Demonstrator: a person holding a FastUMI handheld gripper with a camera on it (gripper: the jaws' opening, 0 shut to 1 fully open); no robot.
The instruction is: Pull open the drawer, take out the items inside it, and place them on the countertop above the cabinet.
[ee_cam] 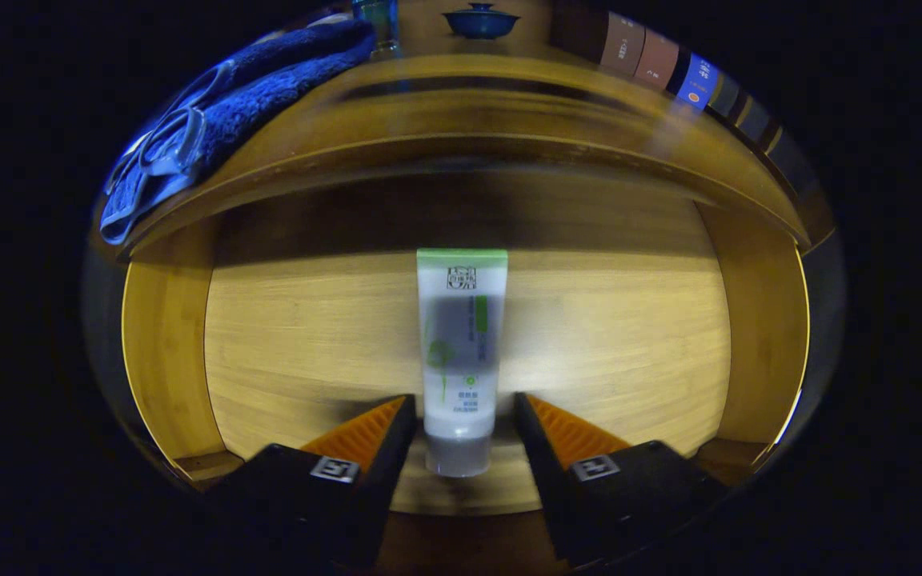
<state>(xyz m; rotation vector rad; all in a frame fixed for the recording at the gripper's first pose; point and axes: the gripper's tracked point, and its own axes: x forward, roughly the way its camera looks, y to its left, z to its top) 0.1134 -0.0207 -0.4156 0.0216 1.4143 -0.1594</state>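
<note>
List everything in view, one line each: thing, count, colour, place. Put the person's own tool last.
tube: one, white with a green end and grey cap, lying on the drawer floor, cap end between the fingers
drawer: one, light wood, pulled open under the countertop
countertop: one, brown wood, above the drawer
towel: one, blue, on the countertop beyond the drawer
goggles: one pair, blue and clear, lying on the towel
lidded bowl: one, dark blue, far back on the countertop
boxes: a row, brown and blue, standing at the back of the countertop
tool: one, fingers apart on either side of the tube's cap end, a gap showing on each side
</note>
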